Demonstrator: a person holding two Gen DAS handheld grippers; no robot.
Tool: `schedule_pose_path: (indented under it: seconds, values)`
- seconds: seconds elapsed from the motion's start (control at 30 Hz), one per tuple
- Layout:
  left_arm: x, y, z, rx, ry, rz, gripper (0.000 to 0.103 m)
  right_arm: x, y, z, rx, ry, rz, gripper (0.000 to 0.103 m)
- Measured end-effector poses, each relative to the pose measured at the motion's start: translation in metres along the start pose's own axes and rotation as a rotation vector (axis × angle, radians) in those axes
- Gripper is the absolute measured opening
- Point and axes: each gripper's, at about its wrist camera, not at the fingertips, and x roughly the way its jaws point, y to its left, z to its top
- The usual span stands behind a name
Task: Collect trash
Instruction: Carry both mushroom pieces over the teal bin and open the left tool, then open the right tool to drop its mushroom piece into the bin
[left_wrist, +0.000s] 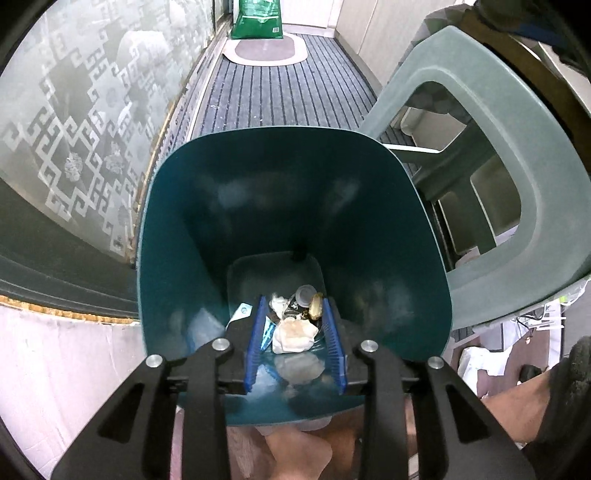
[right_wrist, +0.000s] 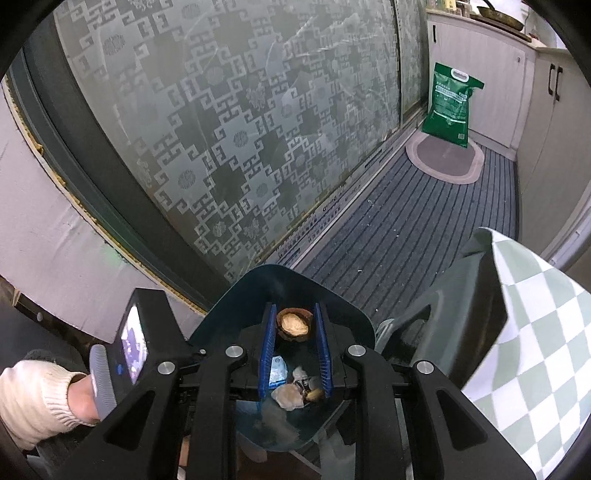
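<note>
Left gripper (left_wrist: 295, 314): open, empty, over bin (left_wrist: 177, 221).
Right gripper (right_wrist: 295, 325): clamps shell (right_wrist: 294, 322).
Tip: centre above bin, then release.

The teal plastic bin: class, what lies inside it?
At the bottom of the teal plastic bin lie crumpled white tissues, a small clear bottle and wrappers. Whatever lies beneath this litter is covered.

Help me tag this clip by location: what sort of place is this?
Probably a narrow kitchen or utility passage in a home. A patterned frosted-glass sliding door lines one side, cabinets the other, with striped floor matting, a green sack at the far end and a teal trash bin.
</note>
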Motion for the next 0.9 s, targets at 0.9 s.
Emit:
schedule_pose_path:
  seconds: [0.9]
  values:
    - [-0.156, 0.024, 0.021, -0.047, -0.409, 0.038, 0.02, 0.101, 0.046, -0.045, -0.094, 0.251, -0.04, 0.021]
